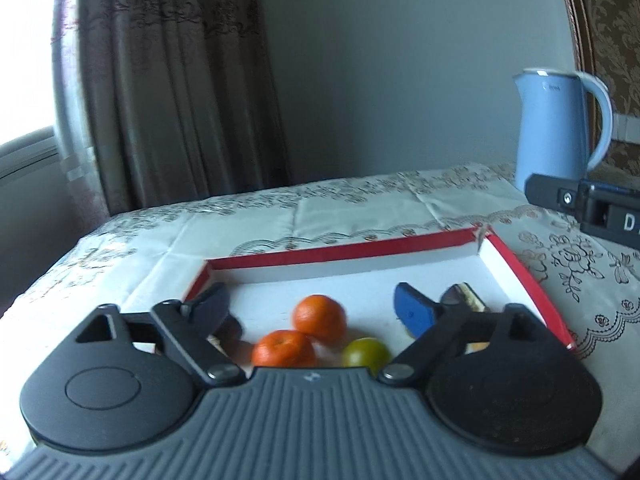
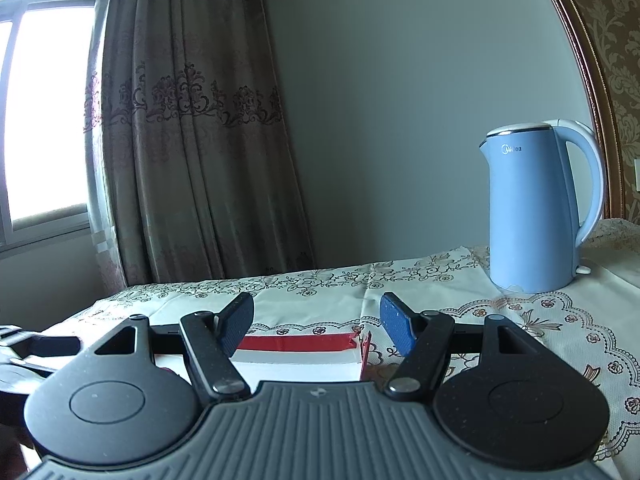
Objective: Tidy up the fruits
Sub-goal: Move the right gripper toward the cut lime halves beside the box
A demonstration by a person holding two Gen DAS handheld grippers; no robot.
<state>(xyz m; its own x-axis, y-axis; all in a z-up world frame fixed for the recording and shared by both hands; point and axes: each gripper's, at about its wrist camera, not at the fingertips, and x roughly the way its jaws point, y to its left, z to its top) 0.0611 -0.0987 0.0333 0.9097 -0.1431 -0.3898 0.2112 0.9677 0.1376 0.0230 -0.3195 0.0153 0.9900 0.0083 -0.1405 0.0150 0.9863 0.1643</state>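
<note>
Hovering wide open and empty over the red-rimmed box [image 1: 520, 264], the left tool [image 1: 312, 312] frames two oranges [image 1: 320, 317] while the right tool [image 2: 316, 322] gapes, gripping nothing.

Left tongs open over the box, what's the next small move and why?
Probably lift the left tongs straight back out of the red-rimmed white cardboard box: they stand open, gripping nothing, and two round orange tangerines and a small yellow-green fruit lie loose below them.
</note>
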